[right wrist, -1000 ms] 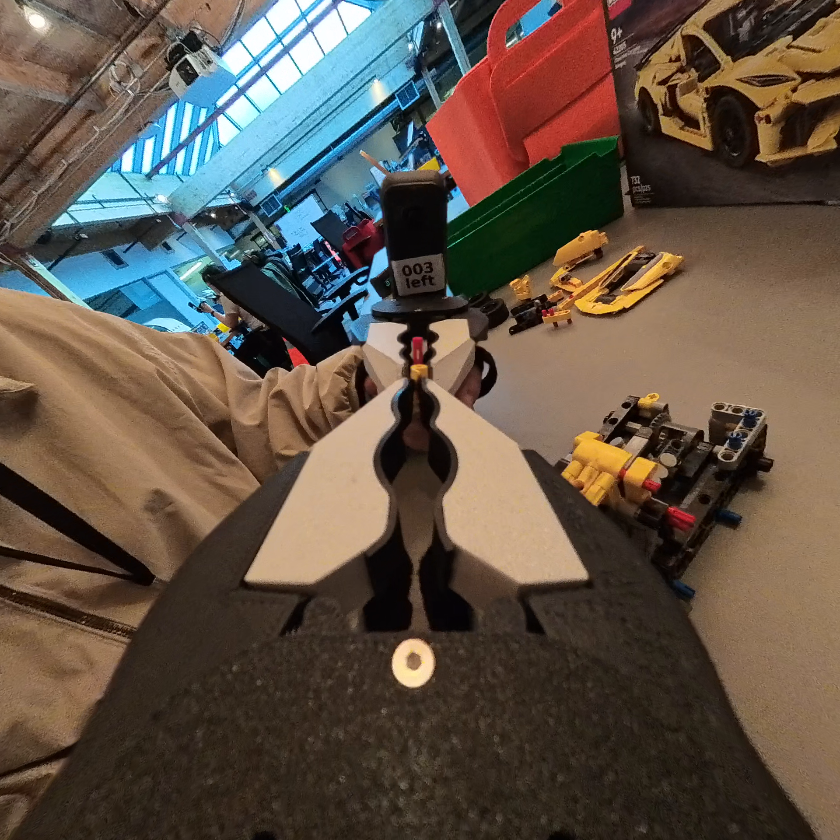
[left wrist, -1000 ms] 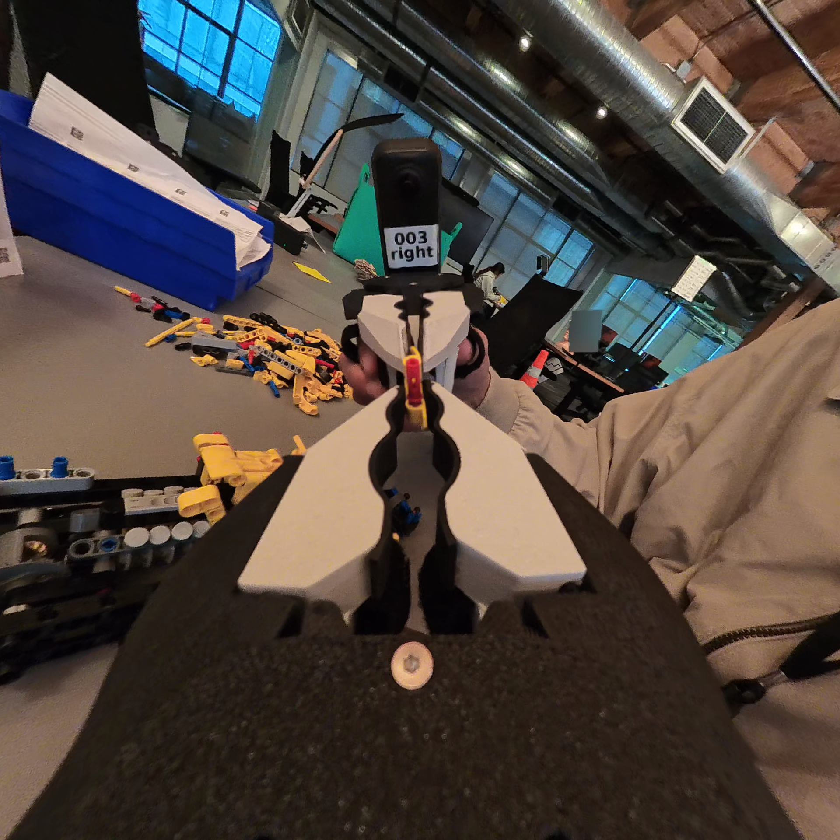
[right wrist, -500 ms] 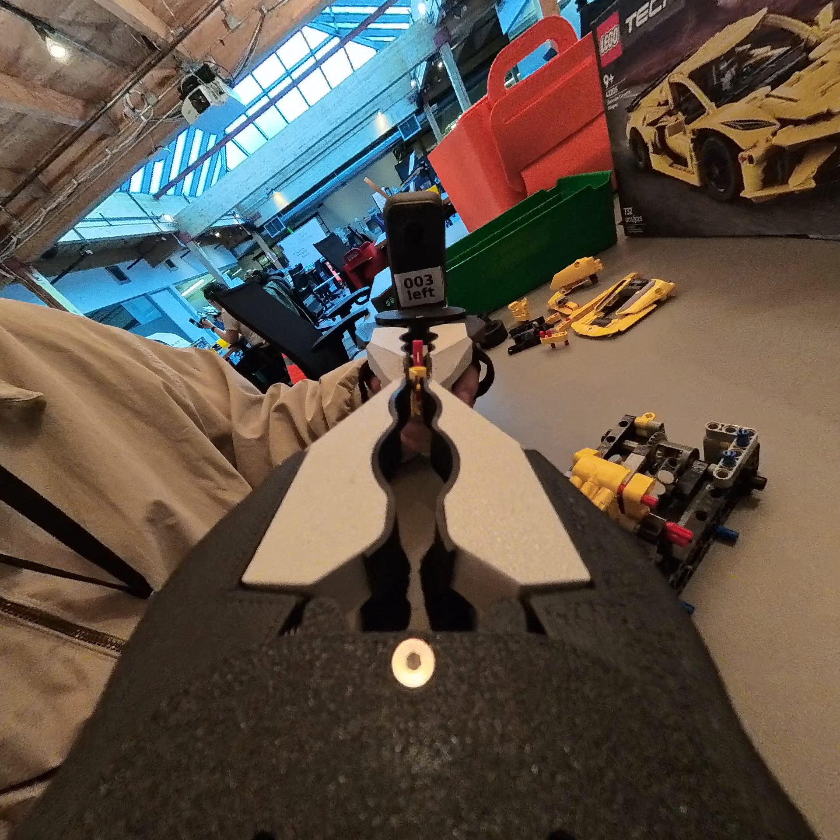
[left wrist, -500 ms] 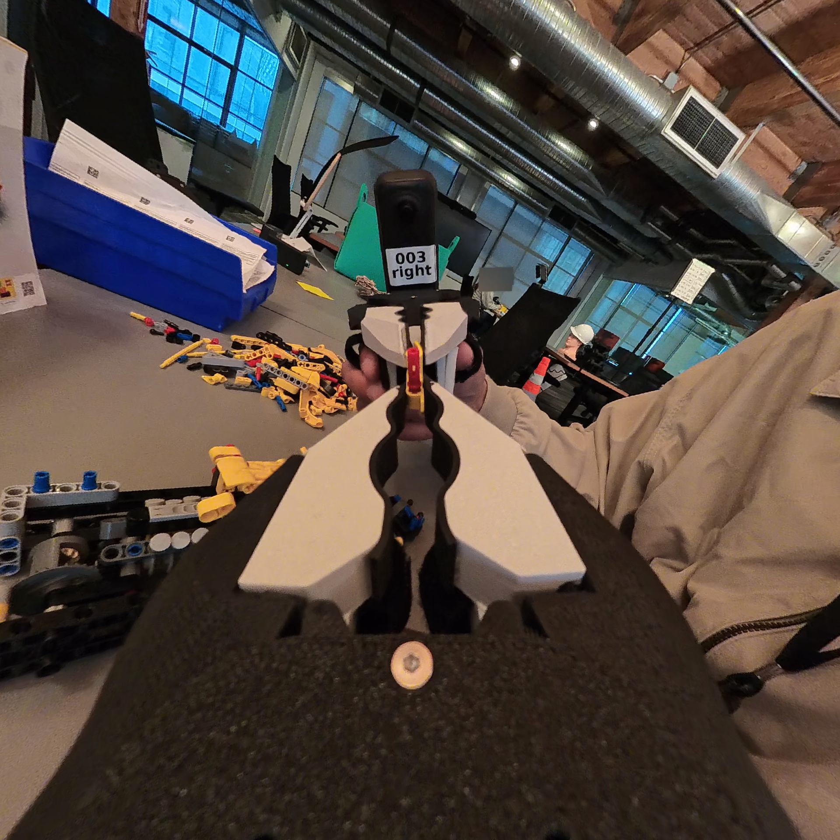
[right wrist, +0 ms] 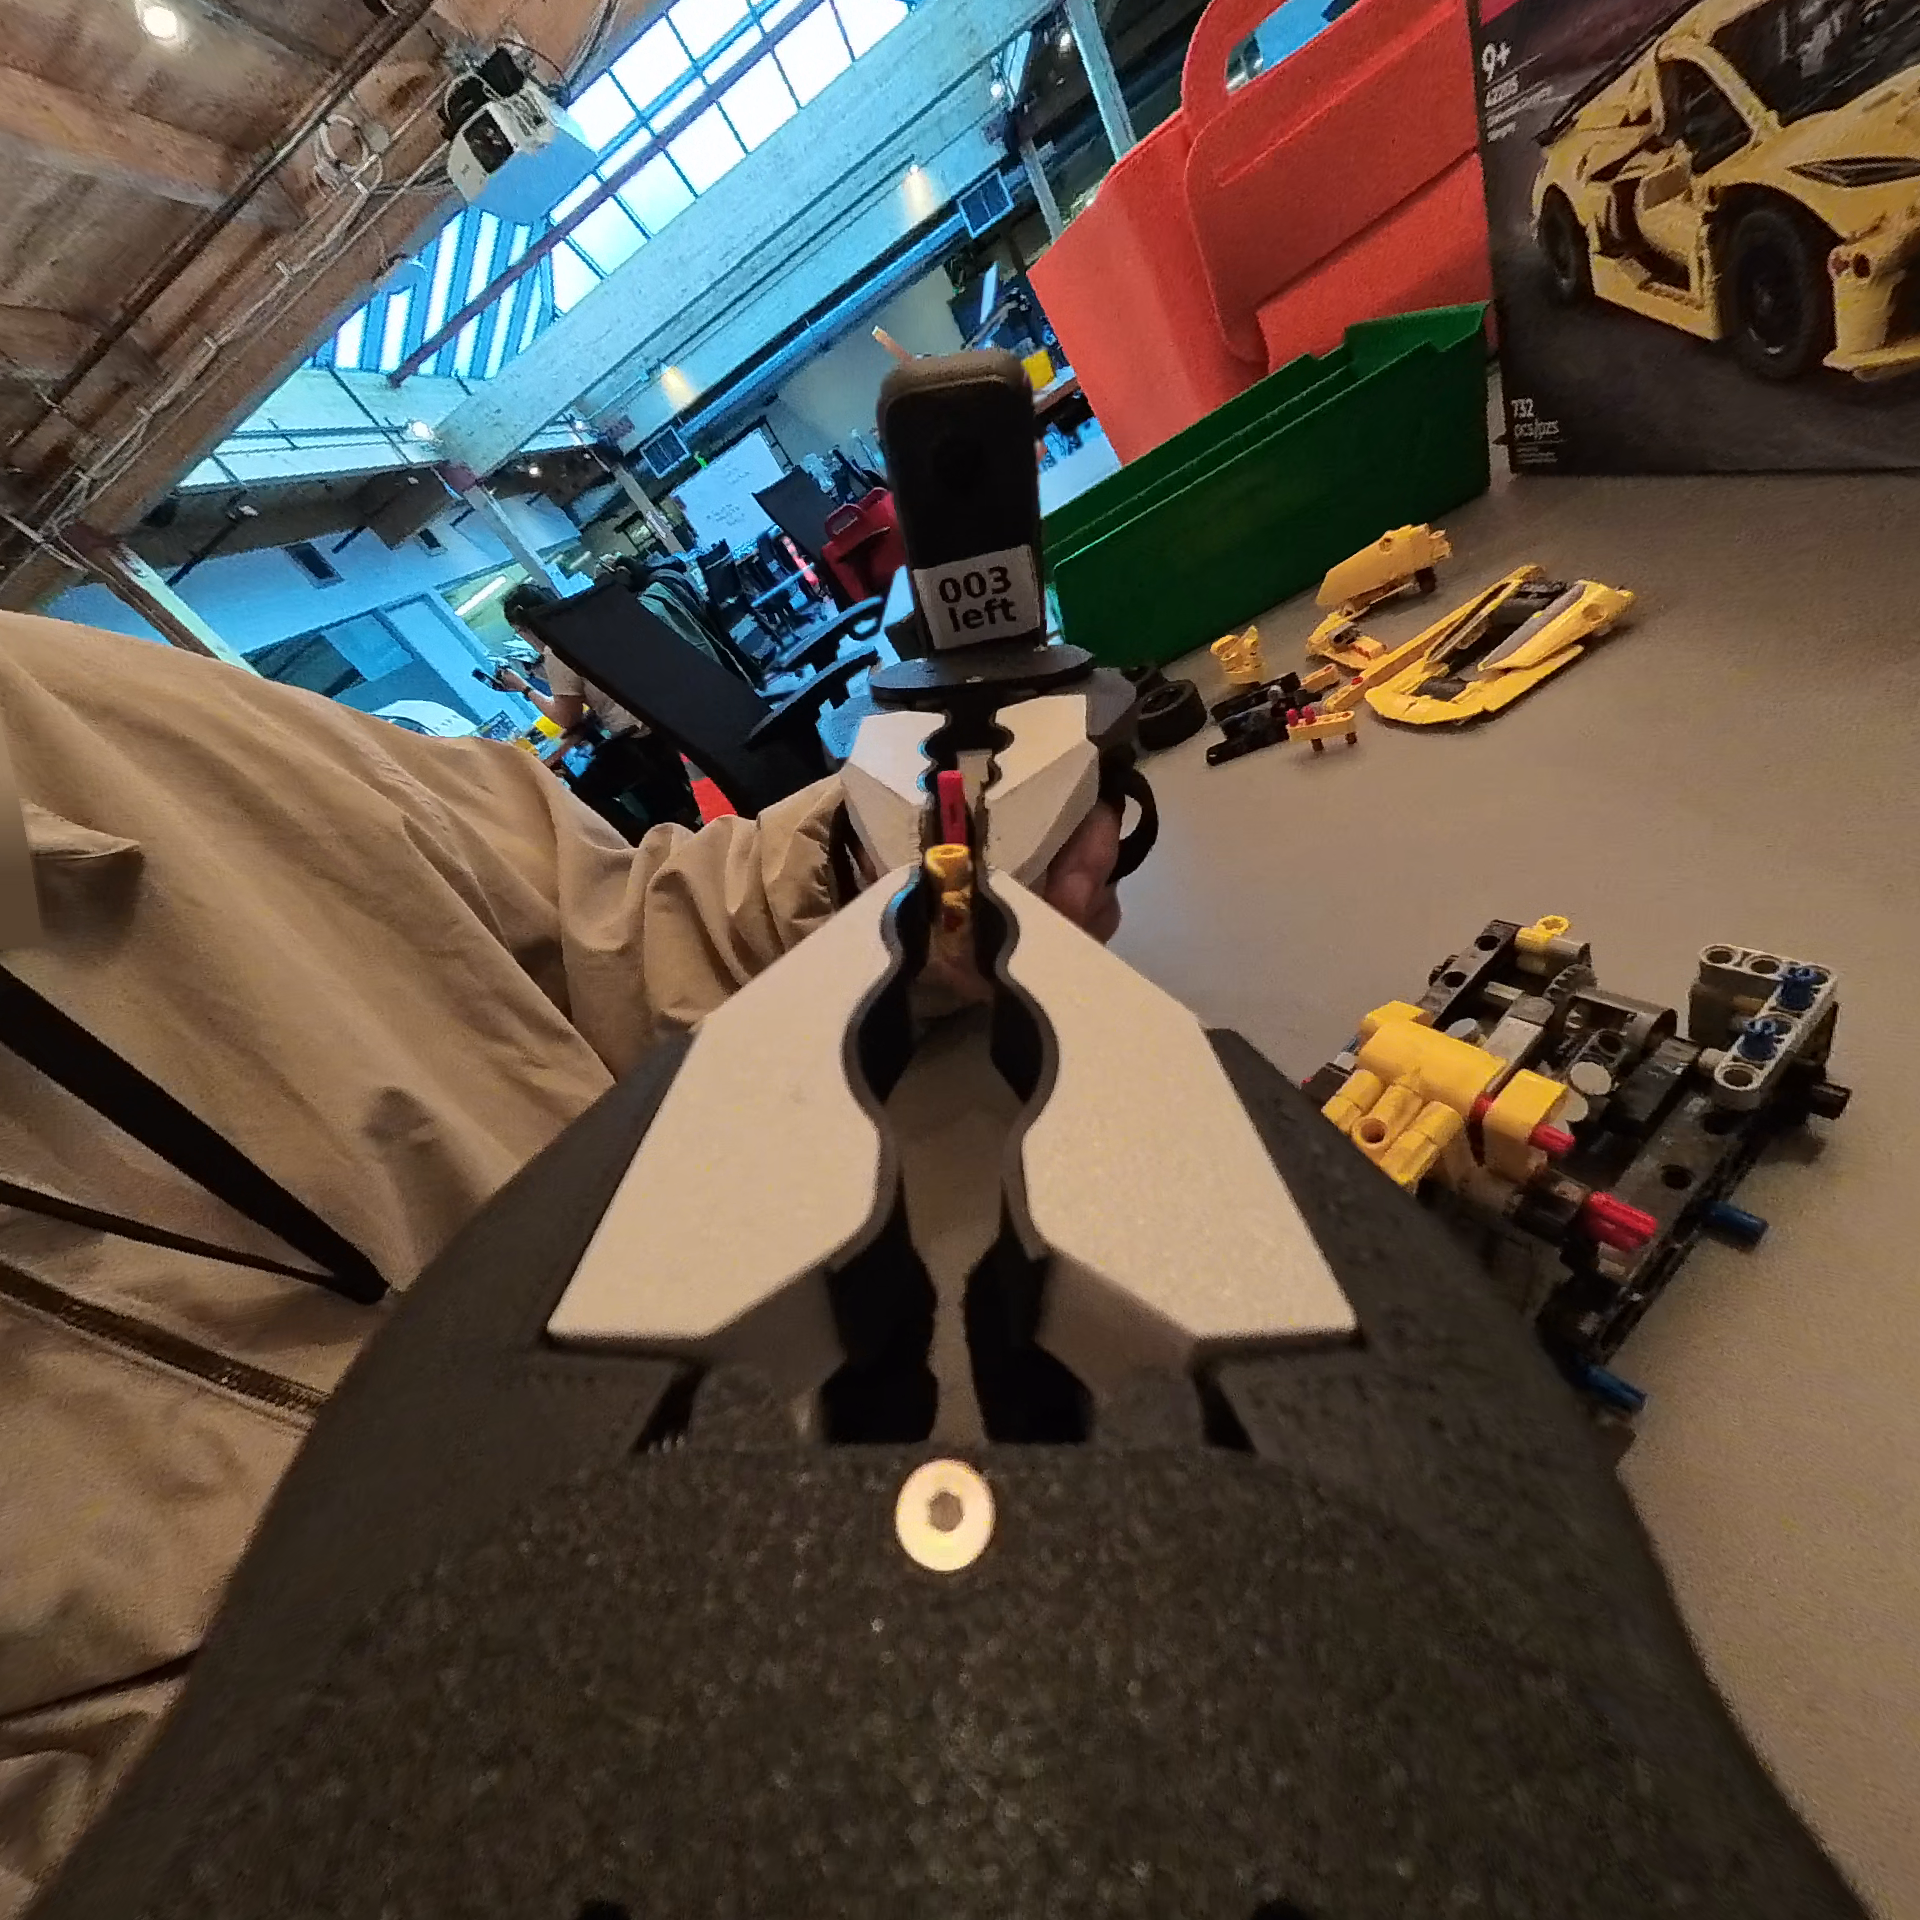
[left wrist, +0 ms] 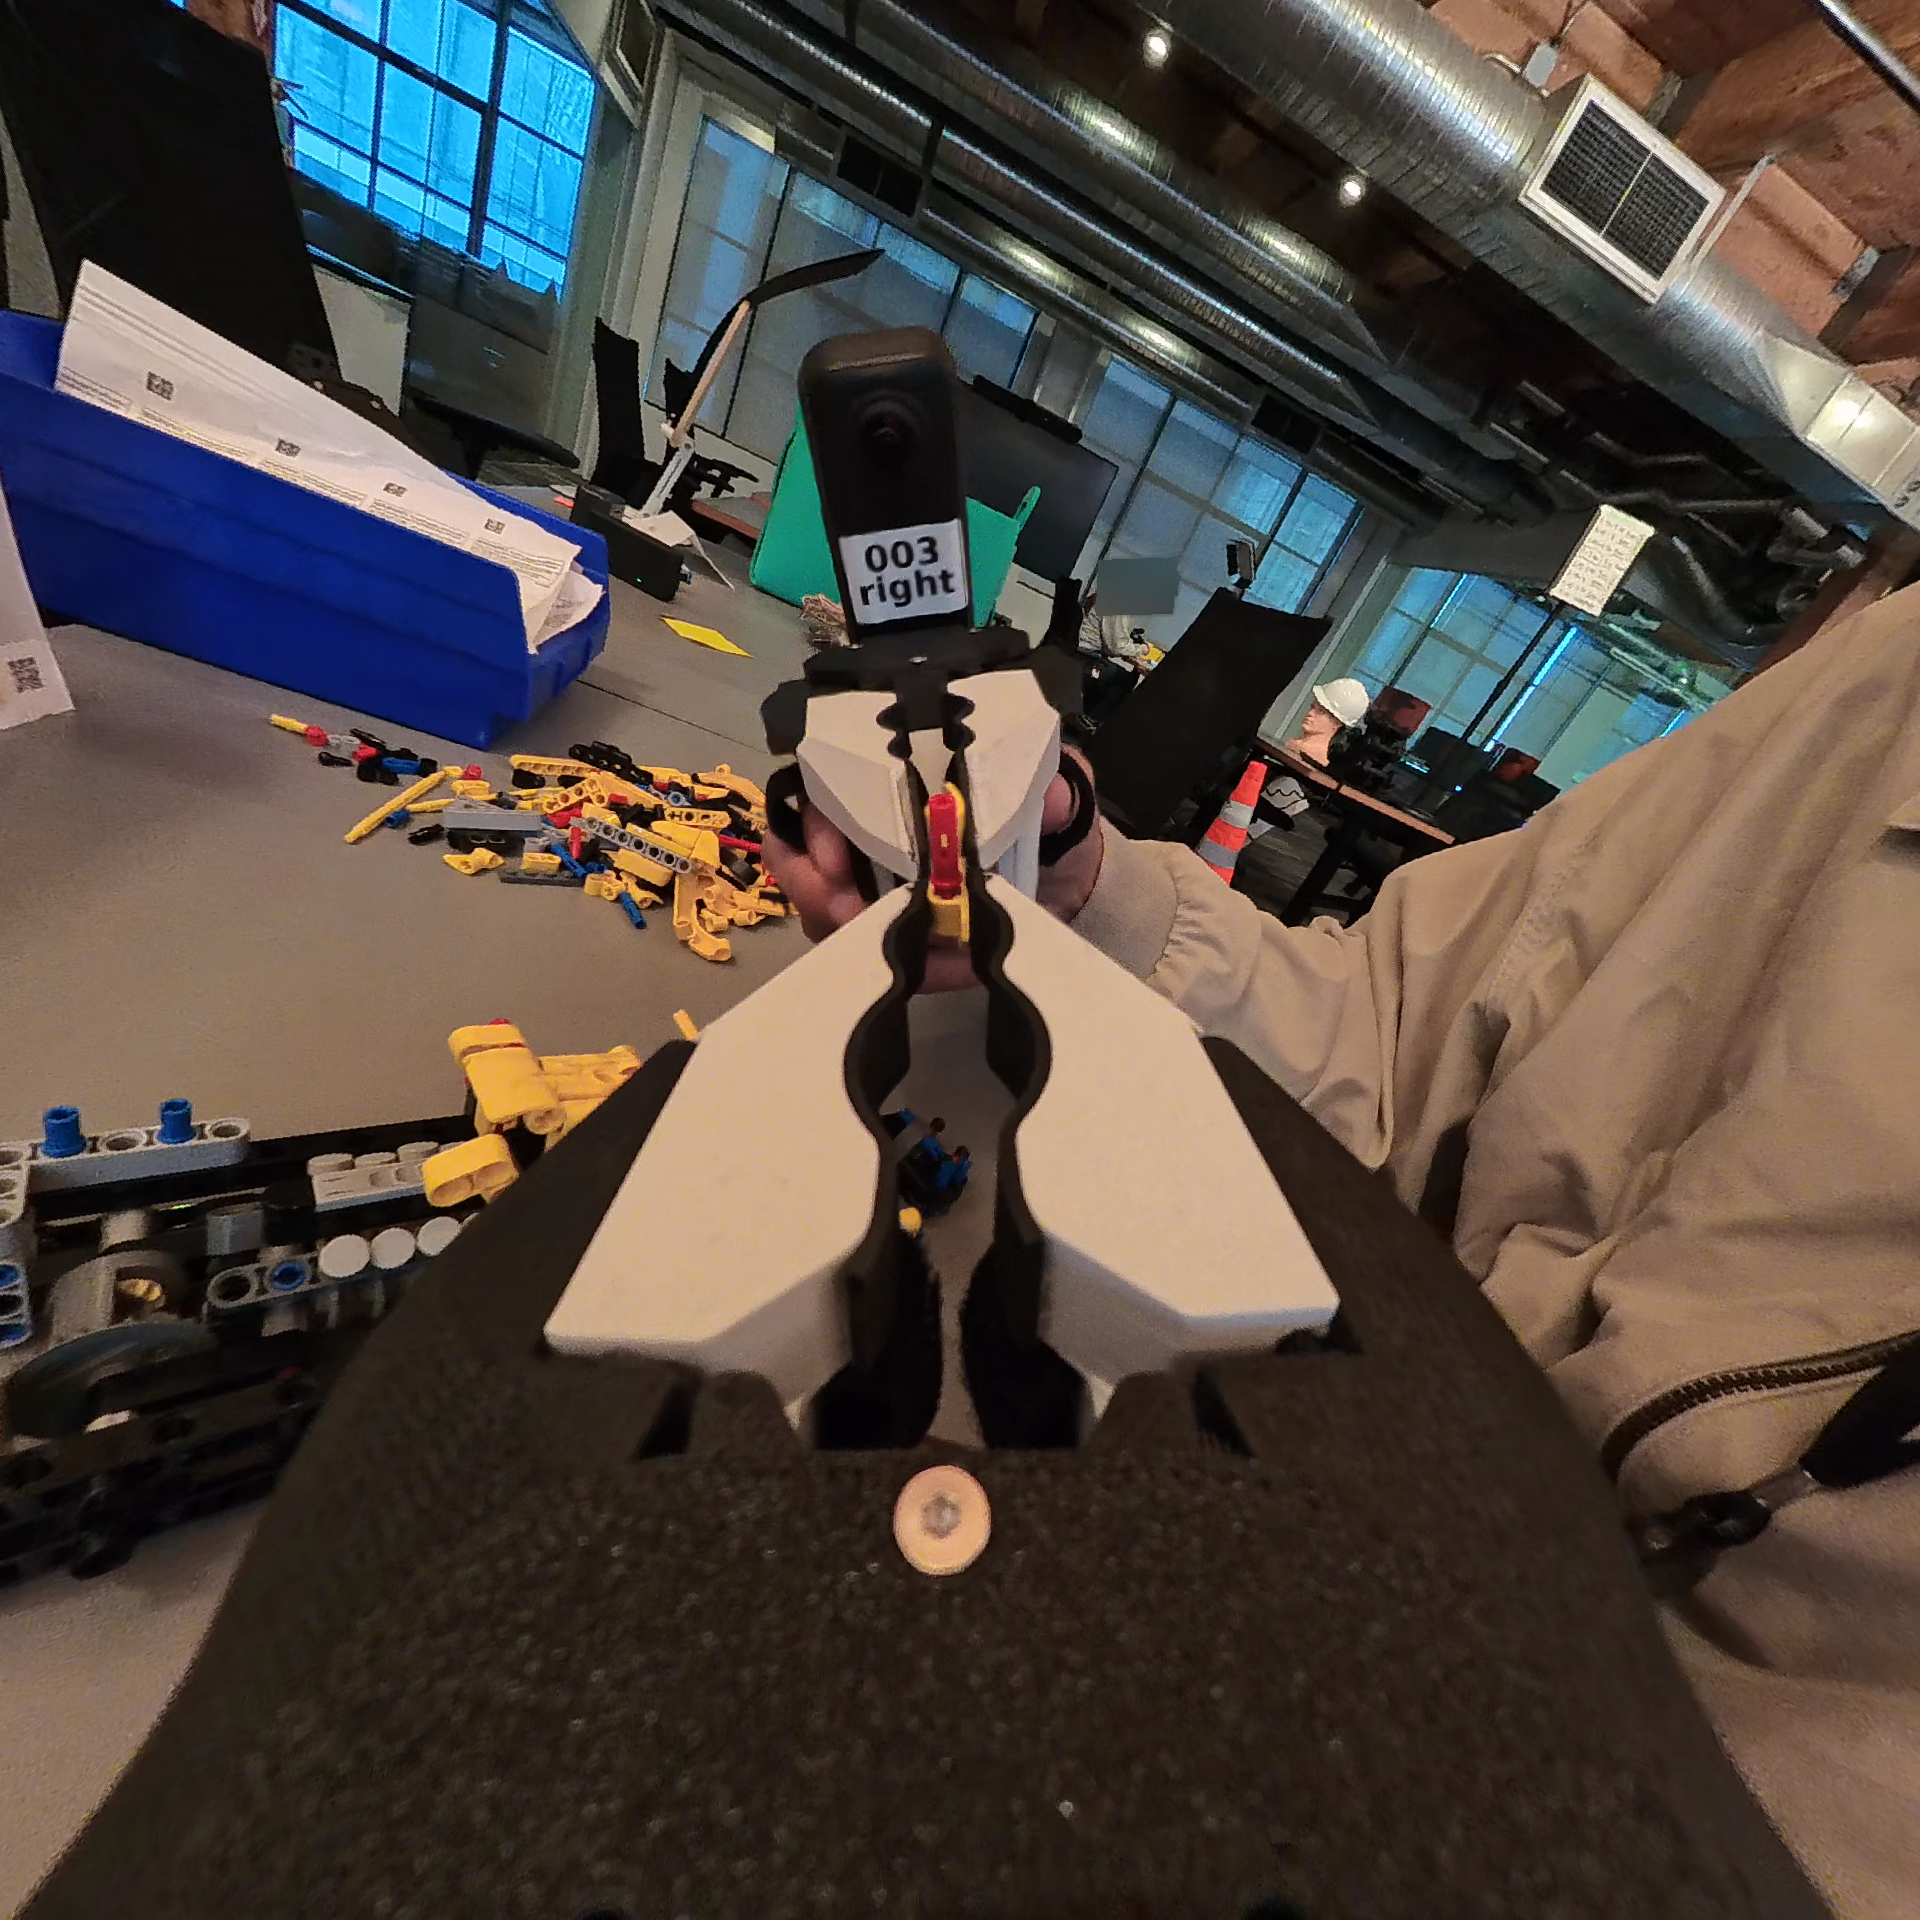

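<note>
My left gripper (left wrist: pixel 948 925) and my right gripper (right wrist: pixel 948 888) are held in the air nose to nose, tips almost touching. A small yellow connector (left wrist: pixel 948 912) with a red pin (left wrist: pixel 943 831) through it sits between them. Both grippers are shut on this piece from opposite ends. In the left wrist view the right gripper (left wrist: pixel 940 821) faces me, gripped by a hand. In the right wrist view the left gripper (right wrist: pixel 951 800) faces me, with the yellow connector (right wrist: pixel 948 868) and red pin (right wrist: pixel 948 795) between the tips. How far the pin goes in is hidden.
A partly built black and yellow car chassis (right wrist: pixel 1558 1101) lies on the grey table, also in the left wrist view (left wrist: pixel 156 1247). There is a pile of loose parts (left wrist: pixel 623 821), a blue bin (left wrist: pixel 260 582), a green bin (right wrist: pixel 1268 520), yellow body panels (right wrist: pixel 1475 655) and a tall printed box (right wrist: pixel 1714 229). A beige sleeve (left wrist: pixel 1455 1039) fills one side. Less than 4 cm separates the two grippers' tips.
Both grippers have shifted slightly together, so the table and chassis sit a little differently in view. The grip on the yellow and red piece is unchanged.
</note>
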The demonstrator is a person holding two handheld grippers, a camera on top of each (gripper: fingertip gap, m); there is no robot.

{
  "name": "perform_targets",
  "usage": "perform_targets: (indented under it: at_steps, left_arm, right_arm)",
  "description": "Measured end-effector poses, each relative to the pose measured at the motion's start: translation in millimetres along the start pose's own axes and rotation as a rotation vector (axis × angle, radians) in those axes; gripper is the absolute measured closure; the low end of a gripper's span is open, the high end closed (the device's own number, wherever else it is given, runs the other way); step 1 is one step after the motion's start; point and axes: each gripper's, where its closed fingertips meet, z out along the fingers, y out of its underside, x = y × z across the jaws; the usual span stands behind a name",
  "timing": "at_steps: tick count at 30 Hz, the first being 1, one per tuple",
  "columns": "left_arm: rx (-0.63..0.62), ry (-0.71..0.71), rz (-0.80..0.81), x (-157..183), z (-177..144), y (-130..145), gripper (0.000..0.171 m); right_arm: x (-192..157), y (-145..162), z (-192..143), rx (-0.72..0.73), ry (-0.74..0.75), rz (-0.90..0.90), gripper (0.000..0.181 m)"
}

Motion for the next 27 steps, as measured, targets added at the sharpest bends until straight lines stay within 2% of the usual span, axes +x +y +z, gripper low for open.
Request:
perform_targets:
  at_steps: [3,6,9,12,21,27]
  left_arm:
    - [0.039,-0.004,-0.007,-1.0,-2.8,-6.6,0.165]
    - [0.037,0.001,-0.002,0.1,-4.3,-7.6,0.165]
    - [0.035,0.000,0.002,0.3,-5.5,-8.7,0.165]
    - [0.037,0.008,-0.002,1.3,-5.5,-9.0,0.165]
    - [0.013,0.010,0.007,2.5,-4.0,-5.5,0.165]
    - [0.012,0.002,0.004,0.3,-4.0,-5.3,0.165]
  right_arm:
    - [0.9,2.1,-2.0,-0.009,0.000,0.003,0.175]
    - [-1.2,3.0,-1.2,-0.011,-0.012,0.000,0.178]
    - [-4.0,1.4,0.8,-0.003,-0.017,-0.008,0.171]
    - [-3.6,1.0,1.0,0.000,-0.023,0.004,0.176]
    - [0.7,0.1,0.5,0.007,-0.013,0.021,0.169]
    - [0.2,0.4,0.8,-0.003,-0.004,-0.021,0.176]
